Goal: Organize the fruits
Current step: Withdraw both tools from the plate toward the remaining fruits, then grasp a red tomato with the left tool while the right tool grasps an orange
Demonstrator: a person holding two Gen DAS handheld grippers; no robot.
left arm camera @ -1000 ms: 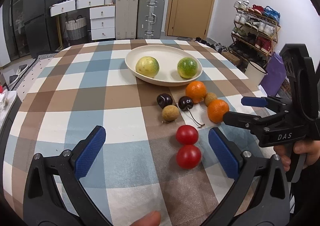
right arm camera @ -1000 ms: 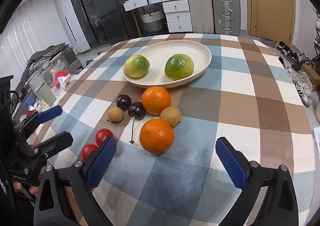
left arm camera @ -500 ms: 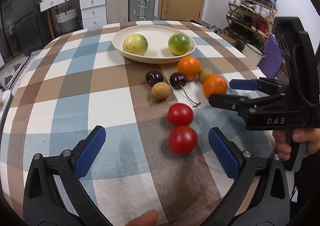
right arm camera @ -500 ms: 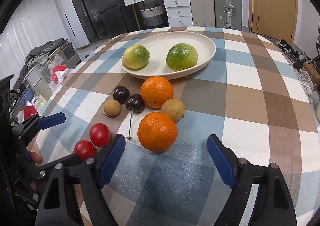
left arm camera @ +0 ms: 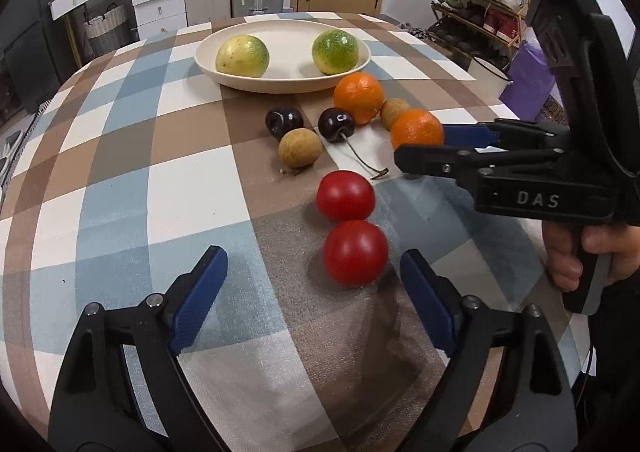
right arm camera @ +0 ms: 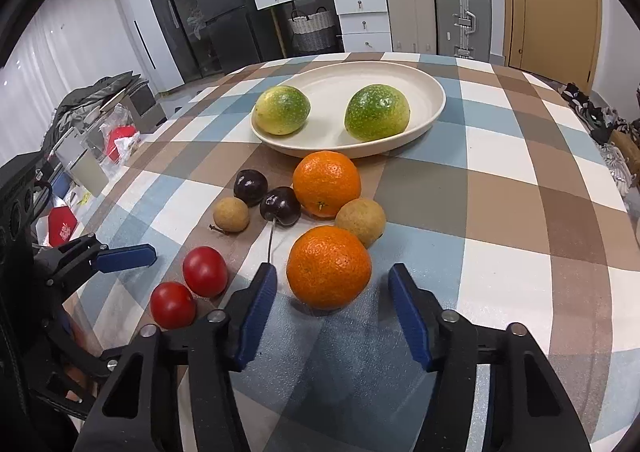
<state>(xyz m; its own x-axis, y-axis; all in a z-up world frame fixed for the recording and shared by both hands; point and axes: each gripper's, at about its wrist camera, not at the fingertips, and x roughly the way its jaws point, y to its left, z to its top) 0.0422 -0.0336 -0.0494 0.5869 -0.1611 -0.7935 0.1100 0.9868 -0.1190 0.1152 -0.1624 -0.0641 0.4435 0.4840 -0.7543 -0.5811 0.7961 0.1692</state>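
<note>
Fruits lie loose on the table (right arm camera: 520, 179) in front of the plate (right arm camera: 432, 91), which holds two green ones. Right tongs (right arm camera: 332, 304) are closing around the near orange (right arm camera: 329, 267), pads not yet touching. Left tongs (left arm camera: 312, 288) are closing too, the near tomato (left arm camera: 355, 252) between them, untouched. An off-centre squeeze could roll either round fruit into its neighbours.

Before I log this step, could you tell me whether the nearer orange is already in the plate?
Not yet: the nearer orange sits on the tablecloth, short of the plate, between the closing right gripper pads.
</note>
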